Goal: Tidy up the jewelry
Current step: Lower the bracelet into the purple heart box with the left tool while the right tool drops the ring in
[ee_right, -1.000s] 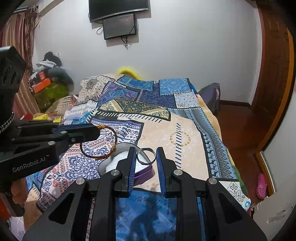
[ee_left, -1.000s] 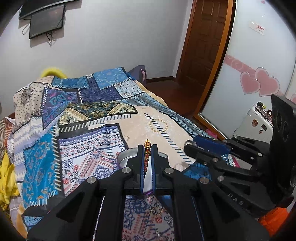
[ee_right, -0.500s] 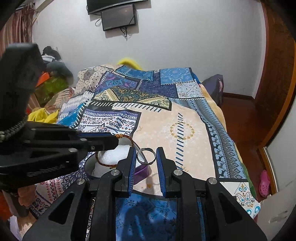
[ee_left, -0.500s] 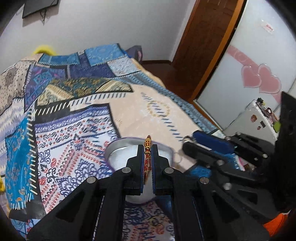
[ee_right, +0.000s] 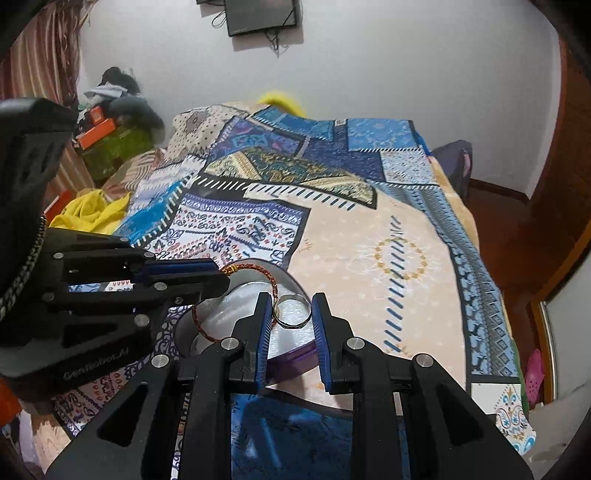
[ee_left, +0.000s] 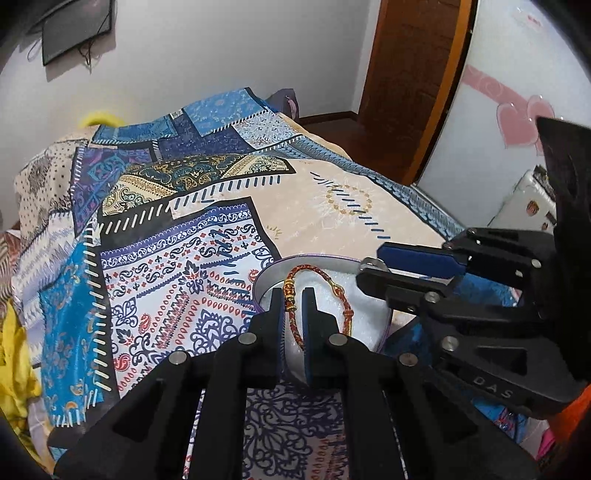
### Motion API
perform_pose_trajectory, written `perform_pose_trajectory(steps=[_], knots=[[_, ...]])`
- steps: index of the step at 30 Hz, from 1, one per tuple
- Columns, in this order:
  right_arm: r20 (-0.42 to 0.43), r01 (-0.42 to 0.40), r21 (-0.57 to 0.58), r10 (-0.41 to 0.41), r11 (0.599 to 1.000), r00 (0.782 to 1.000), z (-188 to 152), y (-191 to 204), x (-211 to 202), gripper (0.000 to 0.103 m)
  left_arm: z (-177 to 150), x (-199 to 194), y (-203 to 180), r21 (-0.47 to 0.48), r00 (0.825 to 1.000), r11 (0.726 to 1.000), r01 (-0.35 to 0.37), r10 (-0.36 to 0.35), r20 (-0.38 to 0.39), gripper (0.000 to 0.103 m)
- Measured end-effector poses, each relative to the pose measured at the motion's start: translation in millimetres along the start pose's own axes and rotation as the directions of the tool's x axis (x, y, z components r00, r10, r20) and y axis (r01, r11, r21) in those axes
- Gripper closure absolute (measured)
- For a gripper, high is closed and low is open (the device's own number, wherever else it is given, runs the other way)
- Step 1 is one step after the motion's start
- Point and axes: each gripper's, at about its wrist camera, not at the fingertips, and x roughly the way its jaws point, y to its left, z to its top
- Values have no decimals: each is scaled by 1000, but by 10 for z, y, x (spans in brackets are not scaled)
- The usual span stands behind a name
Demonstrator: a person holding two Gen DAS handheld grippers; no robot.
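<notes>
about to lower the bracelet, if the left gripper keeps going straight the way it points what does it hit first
Most likely the white padding inside the round purple box. The left gripper, shut on the red braided bracelet, points down into that box; the bracelet would probably touch first, though depth is hard to judge.

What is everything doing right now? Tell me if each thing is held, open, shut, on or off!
Left gripper: shut on the bracelet.
Bracelet: pinched, hanging over the box.
Right gripper: shut on the ring.
Ring: held between the pads, above the box.
Box: open, no lid on it, white padding showing.
Screen: dark, looks off.
Door: looks shut.
</notes>
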Motion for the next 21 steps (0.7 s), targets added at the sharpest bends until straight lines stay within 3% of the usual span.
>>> perform_pose_trajectory(steps=[13,21], knots=[[-51,-1,-15,0,1000,999,2,54,63,83,-64,-119,8,-3,1000,1000,-26,26,-2,92],[-17,10,-6,-10,1000,1000,33,105,-219,76,-107,-440,-24,-15,997,998,-55,56,49,77]])
